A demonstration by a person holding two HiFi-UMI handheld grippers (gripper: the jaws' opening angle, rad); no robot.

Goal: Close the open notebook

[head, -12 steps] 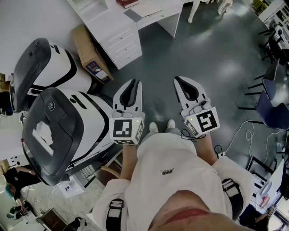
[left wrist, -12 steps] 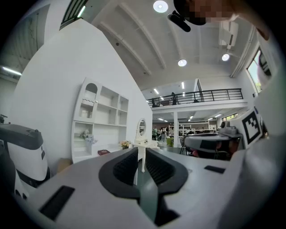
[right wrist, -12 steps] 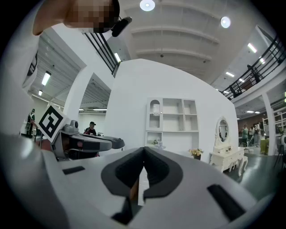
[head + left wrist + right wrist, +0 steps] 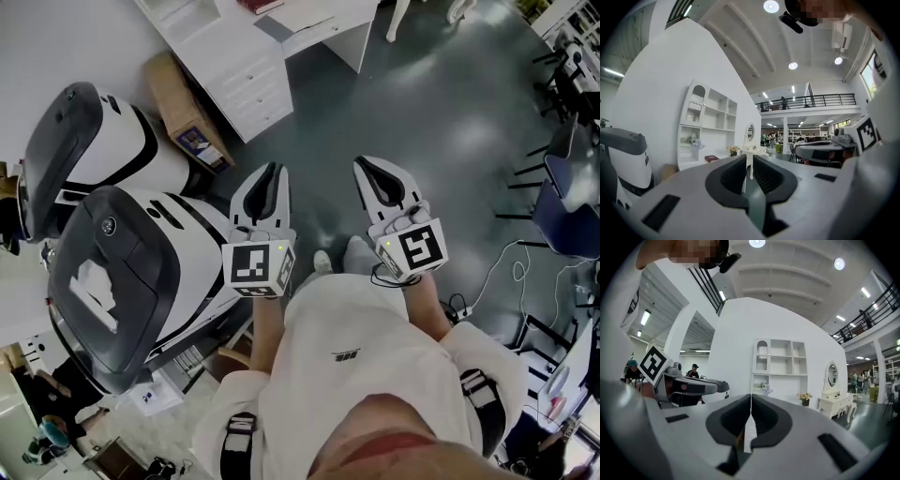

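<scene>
No open notebook shows plainly. On the white desk point(image 4: 323, 37) at the top edge lie a dark red book point(image 4: 261, 6) and a flat grey and white thing point(image 4: 286, 25) that I cannot identify. My left gripper point(image 4: 275, 169) and right gripper point(image 4: 362, 162) are held side by side at waist height above the dark floor, well short of the desk. Both point toward it. Each has its jaws together with nothing between them. In the left gripper view the red book point(image 4: 711, 158) lies far ahead beside the left gripper point(image 4: 749, 157). The right gripper point(image 4: 750, 396) faces a white shelf unit point(image 4: 780, 362).
Two large white-and-black machines point(image 4: 112, 272) stand close at my left, with a cardboard box point(image 4: 187, 112) behind them. A drawer unit point(image 4: 248, 80) sits under the desk. Chairs point(image 4: 572, 206) and a floor cable point(image 4: 497, 272) are at the right. A mirrored dressing table point(image 4: 750, 143) stands further off.
Both grippers have shifted slightly forward and to the left in the head view. Their jaws have stayed together.
</scene>
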